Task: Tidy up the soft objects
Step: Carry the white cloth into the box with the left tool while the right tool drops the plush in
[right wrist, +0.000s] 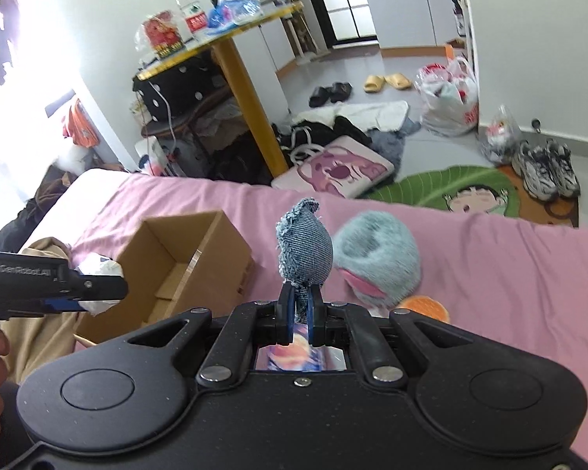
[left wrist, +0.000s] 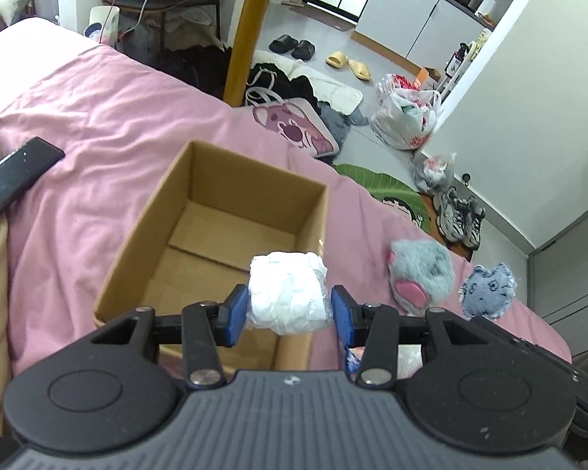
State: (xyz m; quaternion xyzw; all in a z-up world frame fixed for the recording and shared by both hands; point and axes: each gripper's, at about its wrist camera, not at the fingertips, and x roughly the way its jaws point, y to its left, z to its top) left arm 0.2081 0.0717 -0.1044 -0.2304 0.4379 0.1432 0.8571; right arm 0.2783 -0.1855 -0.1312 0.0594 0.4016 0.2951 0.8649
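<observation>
Crinkly white plastic-wrapped soft bundle (left wrist: 288,293) sits light between the left gripper (left wrist: 290,313) jaws, wide apart, over the open brown cardboard box (left wrist: 156,231); right gripper (right wrist: 301,309) jaws pinch the floppy blue denim pouch (right wrist: 303,250) by its lower edge.

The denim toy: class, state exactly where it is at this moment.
In the right wrist view the denim toy stands centre frame, pinched at its lower end by the right gripper, with the cardboard box to its left and the furry blue plush to its right.

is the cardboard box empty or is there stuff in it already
Empty. The left wrist view looks down into the cardboard box and shows only its bare floor; the white bundle sits between the left tool's fingers.
</observation>
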